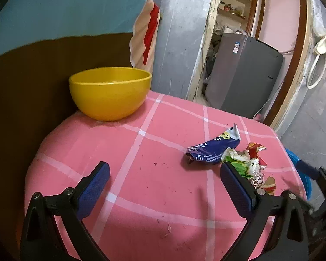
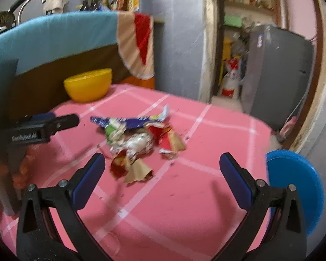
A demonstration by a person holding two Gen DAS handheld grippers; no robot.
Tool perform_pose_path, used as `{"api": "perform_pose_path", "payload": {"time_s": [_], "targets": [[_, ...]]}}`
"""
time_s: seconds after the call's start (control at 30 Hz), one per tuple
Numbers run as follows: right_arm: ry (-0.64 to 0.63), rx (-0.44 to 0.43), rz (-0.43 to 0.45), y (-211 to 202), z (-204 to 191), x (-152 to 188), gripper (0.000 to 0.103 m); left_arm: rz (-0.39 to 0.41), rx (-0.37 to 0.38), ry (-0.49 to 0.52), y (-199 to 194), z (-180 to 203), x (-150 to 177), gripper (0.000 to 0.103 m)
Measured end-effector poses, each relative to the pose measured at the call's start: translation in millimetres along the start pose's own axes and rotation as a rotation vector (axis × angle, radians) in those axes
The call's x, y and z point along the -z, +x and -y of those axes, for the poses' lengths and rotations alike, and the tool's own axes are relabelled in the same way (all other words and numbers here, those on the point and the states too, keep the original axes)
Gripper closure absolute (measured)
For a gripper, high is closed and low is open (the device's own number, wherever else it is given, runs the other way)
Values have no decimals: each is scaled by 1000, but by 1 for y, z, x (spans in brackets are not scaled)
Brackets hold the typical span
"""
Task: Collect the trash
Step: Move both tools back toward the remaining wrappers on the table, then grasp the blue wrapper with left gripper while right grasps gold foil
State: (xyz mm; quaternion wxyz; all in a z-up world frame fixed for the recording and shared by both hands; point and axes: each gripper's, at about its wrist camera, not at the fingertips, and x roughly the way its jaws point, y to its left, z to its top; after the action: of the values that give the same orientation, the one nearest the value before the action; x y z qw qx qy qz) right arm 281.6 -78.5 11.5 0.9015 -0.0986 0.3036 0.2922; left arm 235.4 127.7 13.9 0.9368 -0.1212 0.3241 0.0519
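Between the spread jaws of the right gripper [image 2: 162, 167], and just ahead of them, a heap of crumpled wrappers [image 2: 139, 145] is seen lying on the pink checked table [image 2: 184, 206], with a blue wrapper [image 2: 130, 122] at its far edge. Nothing is held in either gripper. The jaws of the left gripper [image 1: 165, 174] are likewise held wide apart over the table, the wrappers lying just beyond its right jaw. A yellow bowl [image 1: 110, 93] is set far ahead to the left, and a blue bin [image 2: 293, 187] stands off the table's right edge.
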Motion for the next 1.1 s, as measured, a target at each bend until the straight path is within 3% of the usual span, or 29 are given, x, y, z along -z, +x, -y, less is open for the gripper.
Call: {"api": "perform_pose_path", "payload": {"time_s": [0.17,0.3,0.43,0.57,0.73,0.87,1.1], "targets": [[-27,-27,-79,19,-11,0,2,-32,26,-11,8,-3,-3,8],[-65,-56,-137,32,-23,0,21,-56,64,-12,15,-3,-8,11],[-80,-71,-157,35,-26,3,50,-78,96,-12,25,1,-13,21],[-40,-96,-151,29,-16,4,63,-117,128,-37,38,3,-19,35],[18,-88,-153,24,3,8,68,-158,155,-73,53,6,-23,52],[54,-75,-150,23,14,8,69,-181,175,-66,56,10,-24,76],[87,-43,-143,21,25,8,69,-214,198,-33,48,16,-19,84]]}}
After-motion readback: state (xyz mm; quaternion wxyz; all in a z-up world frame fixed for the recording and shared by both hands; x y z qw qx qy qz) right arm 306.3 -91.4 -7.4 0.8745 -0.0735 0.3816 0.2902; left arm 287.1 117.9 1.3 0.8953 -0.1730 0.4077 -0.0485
